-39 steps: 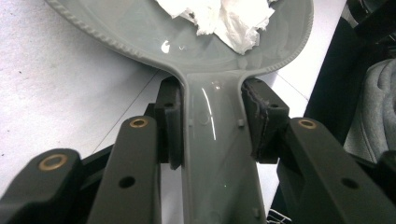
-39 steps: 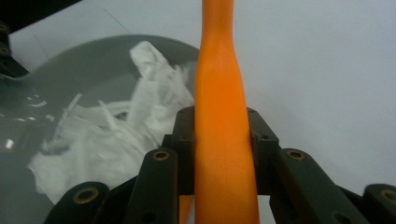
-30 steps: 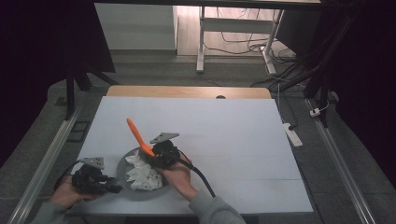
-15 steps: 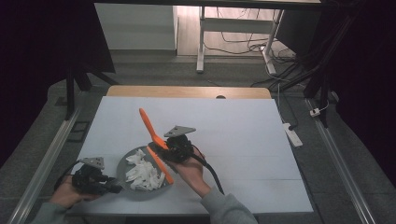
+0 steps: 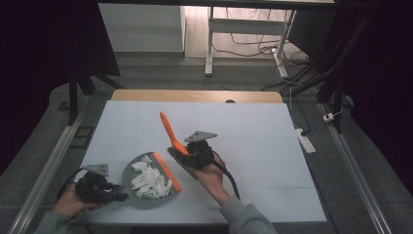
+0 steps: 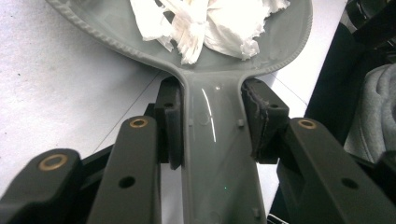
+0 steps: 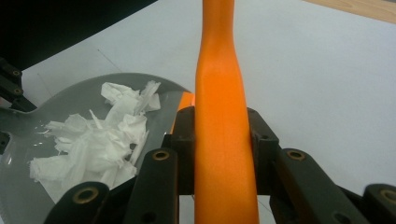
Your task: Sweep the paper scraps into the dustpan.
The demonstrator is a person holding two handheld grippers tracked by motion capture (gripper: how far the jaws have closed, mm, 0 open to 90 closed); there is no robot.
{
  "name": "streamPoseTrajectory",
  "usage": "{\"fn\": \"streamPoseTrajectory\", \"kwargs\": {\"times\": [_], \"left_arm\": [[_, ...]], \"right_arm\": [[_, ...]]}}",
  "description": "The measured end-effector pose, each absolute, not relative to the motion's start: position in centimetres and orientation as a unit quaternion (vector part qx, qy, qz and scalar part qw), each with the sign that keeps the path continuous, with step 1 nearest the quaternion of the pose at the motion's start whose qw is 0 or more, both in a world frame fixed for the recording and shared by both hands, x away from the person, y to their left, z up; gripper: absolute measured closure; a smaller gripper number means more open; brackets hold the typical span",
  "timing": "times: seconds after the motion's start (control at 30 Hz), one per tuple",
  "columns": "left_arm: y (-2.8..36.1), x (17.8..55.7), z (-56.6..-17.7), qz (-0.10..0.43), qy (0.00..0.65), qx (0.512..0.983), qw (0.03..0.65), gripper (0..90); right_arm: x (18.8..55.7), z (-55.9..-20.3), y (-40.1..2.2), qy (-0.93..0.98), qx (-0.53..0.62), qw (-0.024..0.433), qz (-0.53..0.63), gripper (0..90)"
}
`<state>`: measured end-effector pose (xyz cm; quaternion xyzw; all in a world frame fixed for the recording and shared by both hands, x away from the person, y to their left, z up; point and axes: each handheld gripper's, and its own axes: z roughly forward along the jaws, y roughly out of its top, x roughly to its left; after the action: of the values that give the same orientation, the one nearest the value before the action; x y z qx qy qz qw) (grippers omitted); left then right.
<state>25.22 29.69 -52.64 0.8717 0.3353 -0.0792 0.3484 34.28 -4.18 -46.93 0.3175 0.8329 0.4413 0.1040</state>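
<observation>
While paper scraps point(image 5: 148, 179) fill the dustpan point(image 5: 132, 171), the right claw point(image 5: 187, 151) clamps the brush point(image 5: 170, 133).

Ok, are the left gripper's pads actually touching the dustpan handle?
Touching. The left gripper view shows both pads pressed flat against the sides of the grey dustpan handle, with no gap on either side.

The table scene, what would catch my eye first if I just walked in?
Probably the bright orange brush, clamped by its handle in the right gripper near the middle of the white table. Next, the heap of torn white paper scraps in the grey dustpan at the front left, its handle pinched by the left gripper.
</observation>
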Motion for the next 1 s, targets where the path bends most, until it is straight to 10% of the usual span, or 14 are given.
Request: {"fn": "streamPoseTrajectory", "kwargs": {"times": [1.0], "left_arm": [[29.5, 25.0, -51.6, -0.025, 0.388, 0.839, 0.381, 61.2]], "right_arm": [[34.4, -46.8, -10.2, 0.815, 0.332, 0.119, 0.459, 70.1]]}}
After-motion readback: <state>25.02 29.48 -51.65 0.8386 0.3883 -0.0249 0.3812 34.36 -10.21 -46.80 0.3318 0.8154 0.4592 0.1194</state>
